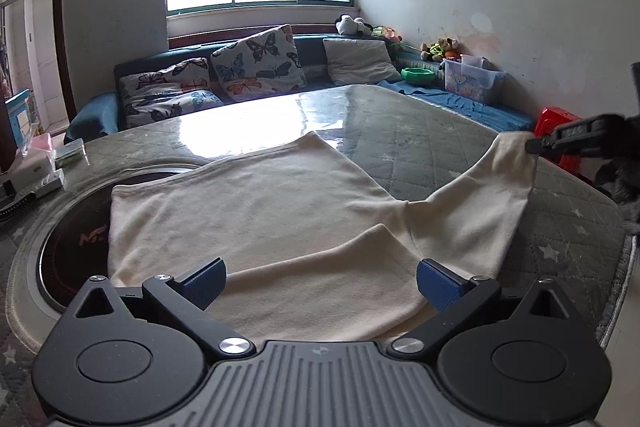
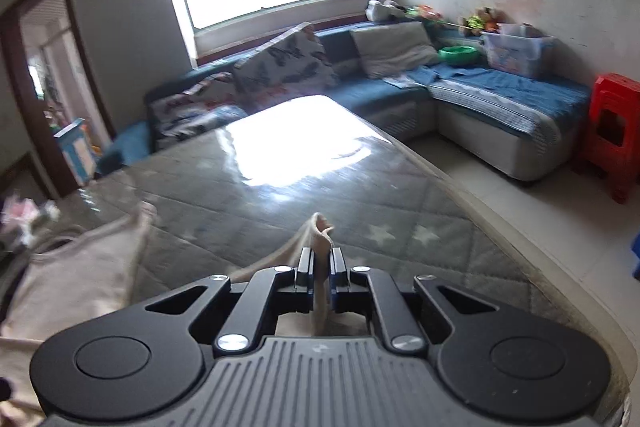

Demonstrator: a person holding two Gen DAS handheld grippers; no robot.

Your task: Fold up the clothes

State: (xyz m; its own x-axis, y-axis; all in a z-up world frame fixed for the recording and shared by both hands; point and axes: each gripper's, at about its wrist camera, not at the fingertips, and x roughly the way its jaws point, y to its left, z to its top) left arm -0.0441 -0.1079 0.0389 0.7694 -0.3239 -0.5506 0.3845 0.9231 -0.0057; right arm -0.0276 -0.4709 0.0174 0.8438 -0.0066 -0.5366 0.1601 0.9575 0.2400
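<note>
A cream garment (image 1: 260, 211) lies spread on the table (image 1: 420, 131), its body flat and one sleeve stretched up to the right. My left gripper (image 1: 320, 283) is open and empty, its blue pads (image 1: 202, 281) low over the garment's near edge. My right gripper (image 2: 320, 267) is shut on the sleeve end (image 2: 320, 231), which pokes out between its fingers; it also shows in the left wrist view (image 1: 534, 145), holding the sleeve (image 1: 508, 163) lifted above the table. The garment's body shows blurred at the left of the right wrist view (image 2: 80, 267).
A round black induction cooktop (image 1: 72, 239) is set in the table, partly under the garment. Boxes and a tissue pack (image 1: 36, 167) sit at the table's left. A blue sofa (image 2: 500, 95) with cushions lies beyond; a red stool (image 2: 616, 131) stands at the right.
</note>
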